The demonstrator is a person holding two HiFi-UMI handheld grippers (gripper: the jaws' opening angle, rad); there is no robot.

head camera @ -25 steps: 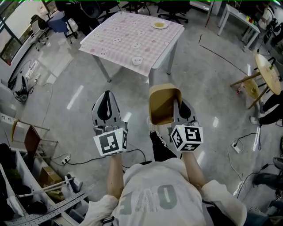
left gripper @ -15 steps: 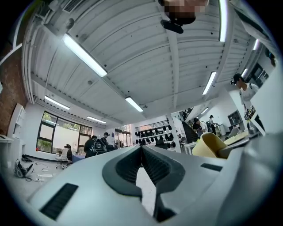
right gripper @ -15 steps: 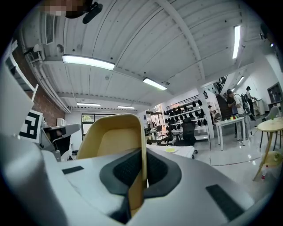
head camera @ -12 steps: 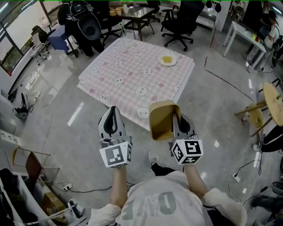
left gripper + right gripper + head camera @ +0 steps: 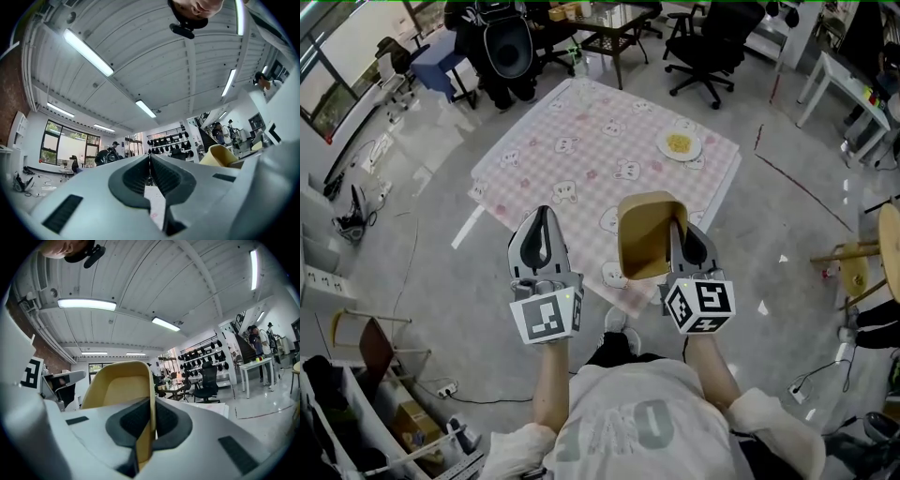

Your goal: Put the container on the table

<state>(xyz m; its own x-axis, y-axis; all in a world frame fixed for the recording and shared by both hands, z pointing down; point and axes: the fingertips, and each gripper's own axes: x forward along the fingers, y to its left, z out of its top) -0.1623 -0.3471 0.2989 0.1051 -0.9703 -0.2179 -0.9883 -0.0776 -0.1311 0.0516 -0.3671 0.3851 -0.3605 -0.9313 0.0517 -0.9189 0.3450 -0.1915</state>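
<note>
The container (image 5: 649,234) is a tan, open-topped tub, held up off the floor by one wall. My right gripper (image 5: 680,231) is shut on that wall; in the right gripper view the wall (image 5: 149,394) stands pinched between the dark pads. My left gripper (image 5: 542,214) hangs beside it, shut and empty, and its jaws meet in the left gripper view (image 5: 150,158), where the container (image 5: 219,154) shows at the right. The table (image 5: 581,141), under a pink checked cloth, lies just ahead, its near corner beneath the gripper tips.
A plate of yellow food (image 5: 679,144) sits near the table's far right edge. Black office chairs (image 5: 712,37), a black seat (image 5: 506,47) and a small glass table (image 5: 614,23) stand beyond. A wooden stool (image 5: 855,262) is at the right. Cables lie on the floor.
Both grippers and the held container have come forward to the table, whose near corner now lies under them. Both grips stay as they were.
</note>
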